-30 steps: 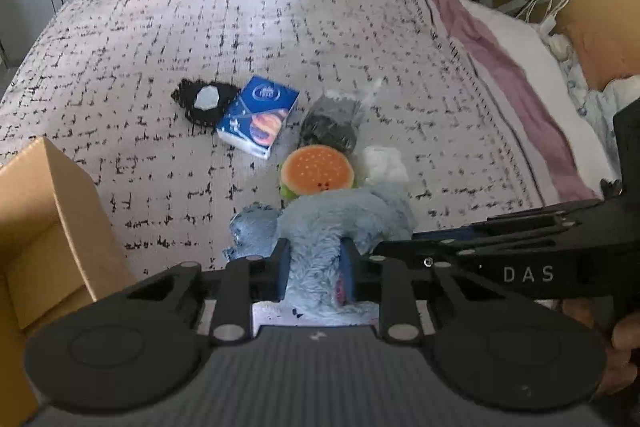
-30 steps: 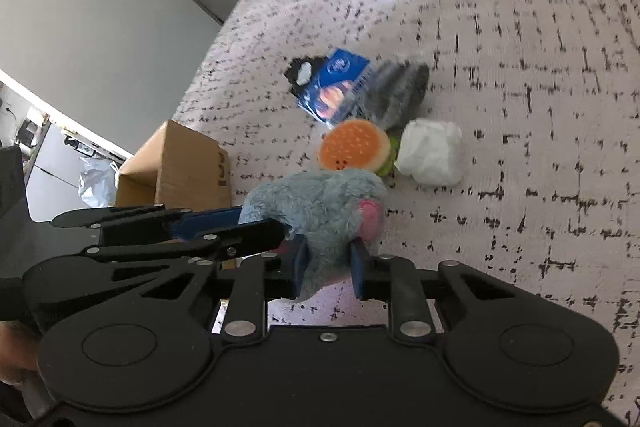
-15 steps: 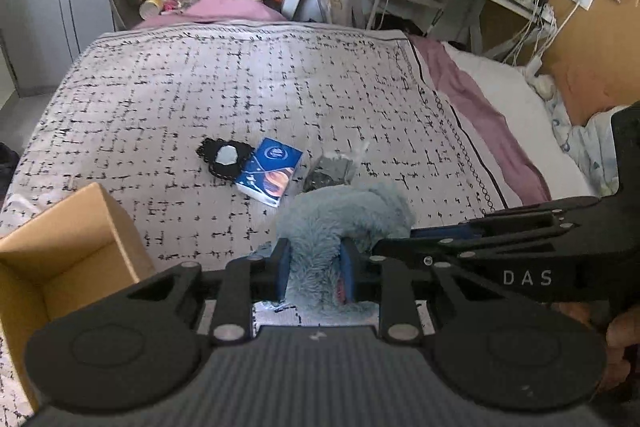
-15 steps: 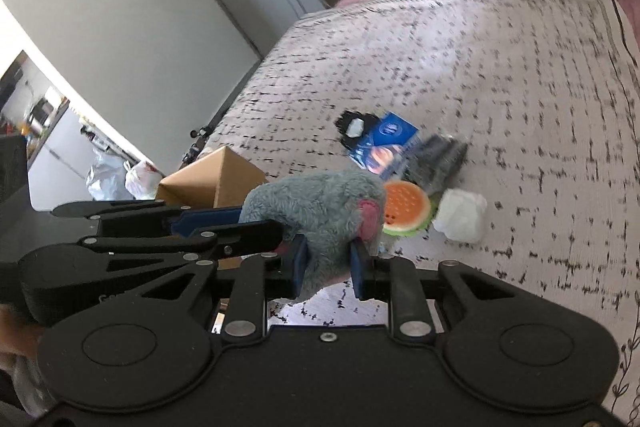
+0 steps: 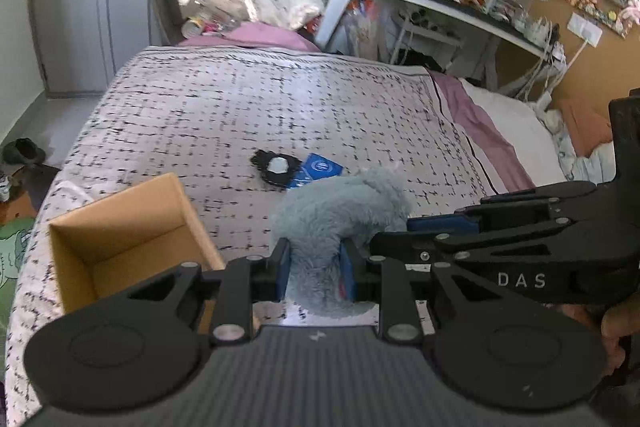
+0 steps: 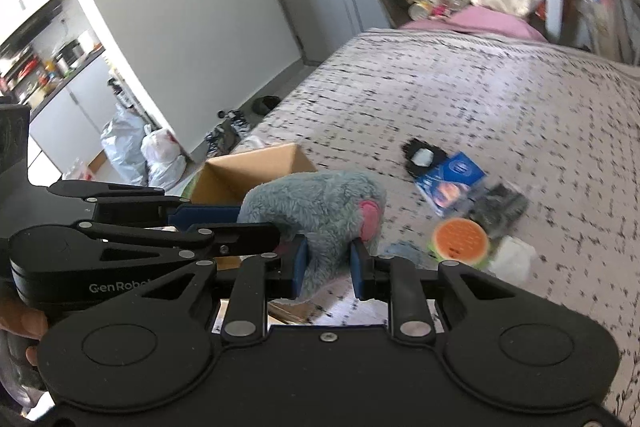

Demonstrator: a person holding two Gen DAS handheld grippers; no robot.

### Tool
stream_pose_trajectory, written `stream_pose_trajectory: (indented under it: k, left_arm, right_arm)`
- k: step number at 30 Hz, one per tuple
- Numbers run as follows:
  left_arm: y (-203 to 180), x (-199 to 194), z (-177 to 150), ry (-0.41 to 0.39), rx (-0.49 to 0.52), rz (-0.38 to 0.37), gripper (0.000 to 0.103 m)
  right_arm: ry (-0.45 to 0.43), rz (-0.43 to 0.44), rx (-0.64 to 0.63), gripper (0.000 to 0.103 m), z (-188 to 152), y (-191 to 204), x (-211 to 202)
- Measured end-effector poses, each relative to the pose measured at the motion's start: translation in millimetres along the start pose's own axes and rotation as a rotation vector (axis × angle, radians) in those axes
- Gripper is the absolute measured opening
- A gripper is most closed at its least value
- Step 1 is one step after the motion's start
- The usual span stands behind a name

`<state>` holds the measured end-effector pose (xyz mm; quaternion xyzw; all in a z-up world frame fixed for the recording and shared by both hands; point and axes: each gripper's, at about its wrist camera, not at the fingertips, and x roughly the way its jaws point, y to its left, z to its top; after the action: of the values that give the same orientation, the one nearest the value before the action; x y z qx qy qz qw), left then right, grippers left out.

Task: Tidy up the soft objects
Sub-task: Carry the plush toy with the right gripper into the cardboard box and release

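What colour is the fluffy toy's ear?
Pink, on the grey-blue toy; clearest in the right wrist view.

We saw a grey-blue plush toy (image 6: 320,203) with a pink patch, a tan cardboard box (image 5: 120,239), a blue packet (image 6: 452,179), an orange-and-green burger toy (image 6: 460,241), and a white bedspread (image 5: 280,107) with black dashes.

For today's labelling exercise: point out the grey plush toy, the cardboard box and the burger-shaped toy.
grey plush toy (image 5: 340,211): left wrist view, on its furry body.
cardboard box (image 5: 120,235): left wrist view, on its inner wall.
burger-shaped toy (image 6: 460,239): right wrist view, on its orange bun.
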<state>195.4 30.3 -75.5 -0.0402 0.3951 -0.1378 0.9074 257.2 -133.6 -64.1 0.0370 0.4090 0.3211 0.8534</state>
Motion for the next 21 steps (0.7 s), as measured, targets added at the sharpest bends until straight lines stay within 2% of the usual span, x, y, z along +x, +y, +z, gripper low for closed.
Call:
stream_pose_trajectory:
  k: [10, 21]
  left_arm:
    - [36.0, -29.8, -17.3, -0.036, -0.05, 0.051, 0.025]
    - [77.0, -29.0, -37.9, -0.034, -0.143, 0.076, 0.025]
  right_arm:
    - [0.022, 0.047, -0.071, 0.023, 3.7, 41.3, 22.5]
    - [0.087, 0.059, -0.119, 0.026, 4.3, 71.9, 54.8]
